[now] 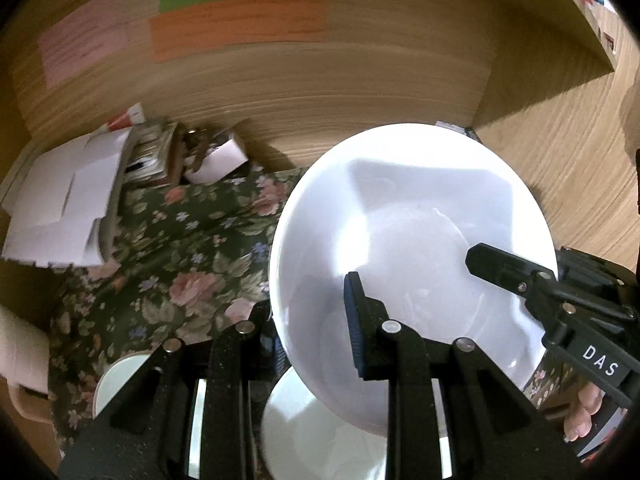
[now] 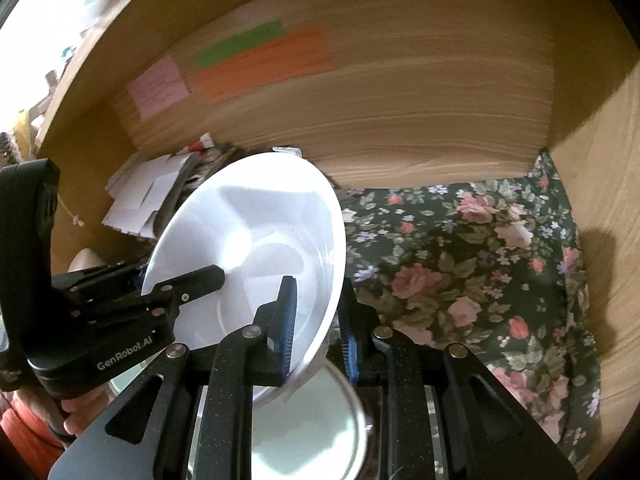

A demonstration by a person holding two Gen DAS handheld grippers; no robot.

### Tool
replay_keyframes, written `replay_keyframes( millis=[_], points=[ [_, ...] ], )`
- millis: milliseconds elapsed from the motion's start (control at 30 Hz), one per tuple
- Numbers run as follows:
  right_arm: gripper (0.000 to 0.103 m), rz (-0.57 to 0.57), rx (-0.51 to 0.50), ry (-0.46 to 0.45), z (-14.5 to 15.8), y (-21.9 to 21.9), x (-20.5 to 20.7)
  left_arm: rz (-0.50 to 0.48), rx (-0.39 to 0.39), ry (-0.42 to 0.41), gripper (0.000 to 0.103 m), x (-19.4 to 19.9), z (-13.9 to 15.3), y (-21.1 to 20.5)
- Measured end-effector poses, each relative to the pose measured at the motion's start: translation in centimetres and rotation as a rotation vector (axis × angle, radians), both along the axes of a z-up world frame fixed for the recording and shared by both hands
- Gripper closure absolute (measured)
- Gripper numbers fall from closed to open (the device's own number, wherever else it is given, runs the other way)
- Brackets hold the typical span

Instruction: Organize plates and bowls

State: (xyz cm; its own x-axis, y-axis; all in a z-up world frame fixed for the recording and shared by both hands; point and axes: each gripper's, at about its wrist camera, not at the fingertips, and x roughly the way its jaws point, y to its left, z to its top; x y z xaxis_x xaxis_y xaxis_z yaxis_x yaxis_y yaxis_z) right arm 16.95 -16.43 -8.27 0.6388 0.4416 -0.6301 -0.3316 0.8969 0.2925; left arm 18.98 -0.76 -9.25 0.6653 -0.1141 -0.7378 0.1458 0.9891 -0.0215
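Two tongs, the left tongs (image 1: pixel 316 312) and right tongs (image 2: pixel 320 320), each clamp opposite rims of one white bowl (image 1: pixel 412 240), held tilted above the flowered table (image 1: pixel 180 248) (another white dish (image 2: pixel 304 432), somewhat blurred, seemingly lies below).

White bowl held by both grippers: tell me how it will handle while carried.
The white bowl looks glossy, so probably slippery at the rim where the left gripper and right gripper pinch it. It seems rigid and likely breakable. Held tilted, it could pivot.
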Motion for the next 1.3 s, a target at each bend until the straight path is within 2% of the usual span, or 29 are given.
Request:
replay_keyframes(
  millis=[600,1300],
  points=[
    [0.084,0.122,-0.015,-0.012,0.0,7.2,-2.2,0.096,-0.046,-0.008,0.078,-4.7,-0.1,7.2],
    [0.084,0.265,-0.026,0.027,-2.2,14.7,-3.1,0.239,-0.085,0.046,0.078,-8.1,-2.3,14.7]
  ],
)
